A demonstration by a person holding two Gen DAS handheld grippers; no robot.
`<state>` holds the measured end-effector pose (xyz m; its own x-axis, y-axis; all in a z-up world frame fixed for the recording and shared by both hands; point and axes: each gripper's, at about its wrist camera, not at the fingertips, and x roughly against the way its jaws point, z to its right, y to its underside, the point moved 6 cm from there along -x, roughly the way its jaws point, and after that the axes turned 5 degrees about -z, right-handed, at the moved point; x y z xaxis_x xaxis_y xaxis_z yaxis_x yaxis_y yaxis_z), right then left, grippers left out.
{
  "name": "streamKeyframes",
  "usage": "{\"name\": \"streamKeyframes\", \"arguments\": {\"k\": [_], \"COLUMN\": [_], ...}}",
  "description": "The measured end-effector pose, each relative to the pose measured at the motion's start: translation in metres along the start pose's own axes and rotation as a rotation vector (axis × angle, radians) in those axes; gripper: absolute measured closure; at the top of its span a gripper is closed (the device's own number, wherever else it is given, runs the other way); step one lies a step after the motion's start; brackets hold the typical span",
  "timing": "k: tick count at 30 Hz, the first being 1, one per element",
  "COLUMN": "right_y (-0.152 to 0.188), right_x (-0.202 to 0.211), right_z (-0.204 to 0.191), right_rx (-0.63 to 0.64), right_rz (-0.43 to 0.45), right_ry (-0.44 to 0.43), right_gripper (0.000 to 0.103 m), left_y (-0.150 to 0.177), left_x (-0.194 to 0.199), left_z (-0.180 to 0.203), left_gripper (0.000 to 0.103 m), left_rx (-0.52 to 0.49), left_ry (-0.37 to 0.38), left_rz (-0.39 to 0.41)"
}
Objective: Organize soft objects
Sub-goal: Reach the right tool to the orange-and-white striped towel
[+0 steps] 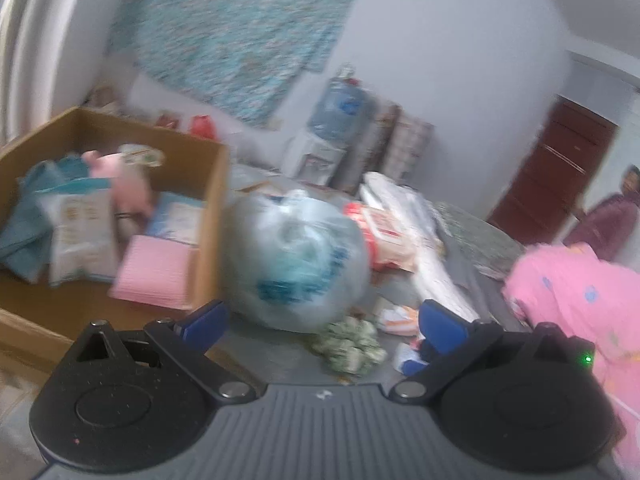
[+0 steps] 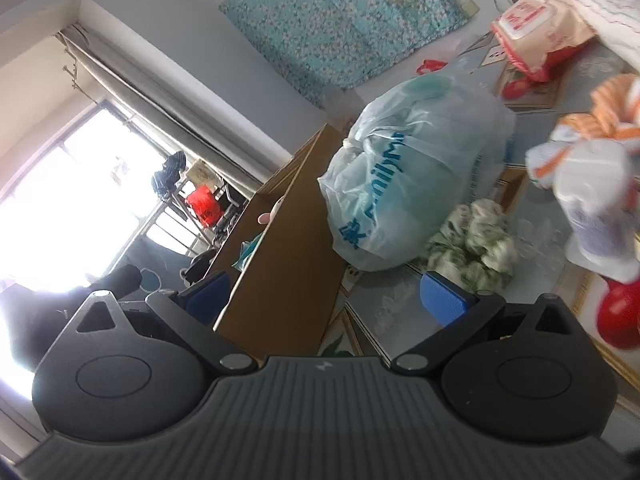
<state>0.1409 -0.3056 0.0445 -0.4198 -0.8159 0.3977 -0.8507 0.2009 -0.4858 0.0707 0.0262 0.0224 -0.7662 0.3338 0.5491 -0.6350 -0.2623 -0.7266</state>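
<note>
Pale wall (image 1: pixel 440 40); bright window (image 2: pixel 80 184); dark red door (image 1: pixel 556 172).

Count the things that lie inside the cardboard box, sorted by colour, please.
Seen from the left wrist, in the cardboard box:
Pink: 2 (plush toy, folded cloth)
Teal: 1 (cloth)
White or pale packets: 2
Total: 5

Home room: water dispenser (image 1: pixel 338 120), wooden door (image 1: pixel 552 176), curtained window (image 2: pixel 80 184).

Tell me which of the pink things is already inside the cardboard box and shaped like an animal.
The pink plush pig, standing among the packets in the box. The pink pad there is flat; the pink garment lies outside.
</note>
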Motion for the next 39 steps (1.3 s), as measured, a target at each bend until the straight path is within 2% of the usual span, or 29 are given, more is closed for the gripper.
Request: {"name": "streamKeyframes", "arguments": {"k": [3,7,11,14,18,28,33,39], "right_y": [0.012,0.030,0.042,0.043,0.038,0.017,0.004,-0.012], "right_x": [0.012,0.023,0.040,0.053,0.073,0.125,0.139,0.141], "right_z": [0.009,0.025,0.031,0.034,0.042,0.044,0.048,0.056], "right_rx": [-0.011,-0.030,0.004,0.033,0.041,0.062,0.068,0.049], "right_rz": [0.019,0.044,0.094,0.134,0.176,0.305,0.331,0.331], "right_ry": [-0.008,0.025,0.103,0.147,0.207,0.294,0.338,0.385], "right_gripper": [0.001,0.001,0.001,0.001,0.001,0.001,0.001,0.001], "left_y": [0.014,0.035,0.052,0.061,0.068,0.074,0.079,0.080], "left_x": [-0.012,-0.035,-0.054,-0.061,-0.071,-0.094,-0.109,-0.138], "left_z": [0.024,0.048,0.068,0.082,0.096,0.113,0.123,0.127], "left_gripper": [0.000,0.000,0.000,0.000,0.000,0.000,0.000,0.000], "left_rx": [-0.046,-0.102,-0.186,-0.254,-0.314,-0.327,-0.381,-0.419], "left_ry": [0.056,0.122,0.136,0.147,0.159,0.253,0.249,0.215], "left_rz": [-0.002,-0.065,-0.108,-0.110,-0.106,-0.126,-0.112,-0.144]}}
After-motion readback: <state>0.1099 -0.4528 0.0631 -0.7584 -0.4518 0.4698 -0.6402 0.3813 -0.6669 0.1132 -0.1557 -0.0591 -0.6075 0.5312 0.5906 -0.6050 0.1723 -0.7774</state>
